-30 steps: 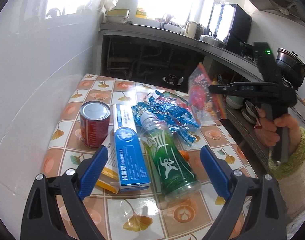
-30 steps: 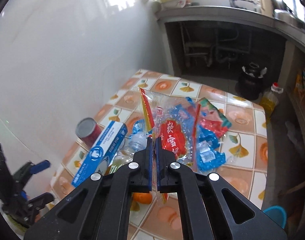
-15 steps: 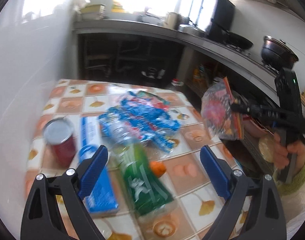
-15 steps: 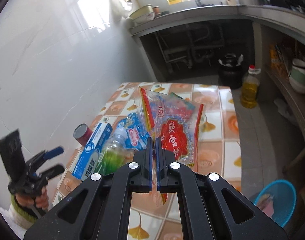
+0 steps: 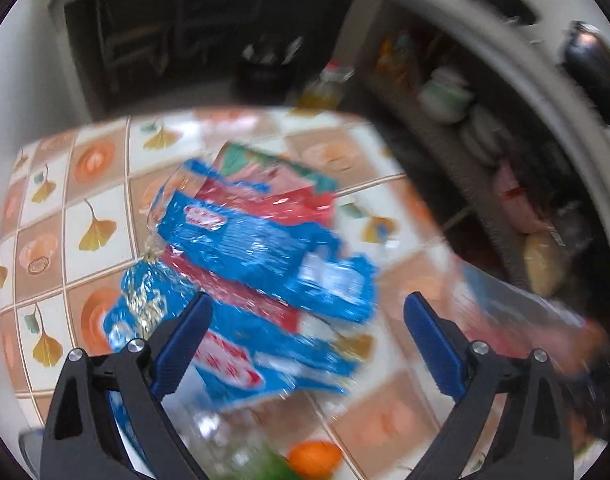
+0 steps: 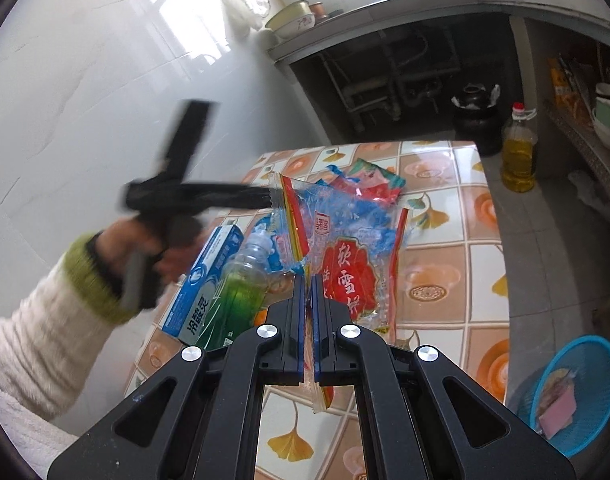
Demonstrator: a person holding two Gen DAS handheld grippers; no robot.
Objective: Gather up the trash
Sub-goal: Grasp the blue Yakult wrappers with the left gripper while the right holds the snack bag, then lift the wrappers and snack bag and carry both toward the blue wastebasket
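We hold two pairs of tongs over the tiled surface (image 6: 481,240). Our right tongs (image 6: 308,280) are clamped tight on the lower edge of a clear snack bag with red print (image 6: 353,272), which stands up from the pads, clear of the surface, its long axis running away from us. Our left tongs (image 5: 305,332) are spread wide with nothing between the blue pads (image 5: 185,340); that view is badly smeared.

What the next move turns on, we judge, is the heap of blue and red wrappers (image 5: 261,264). It lies directly ahead of and below the left tongs, its long axis slanting from upper left to lower right across the gap between the pads. In the right wrist view the left tongs (image 6: 261,196) reach in from the left, their tips near the top corner of the held bag, above that heap. So the left hand (image 6: 161,248) is nearer, and free.

The green bottle (image 6: 241,296) and blue box (image 6: 209,292) lie side by side nearer us. A blue basket (image 6: 597,412) on the floor at lower right already holds scraps and looks like the destination.
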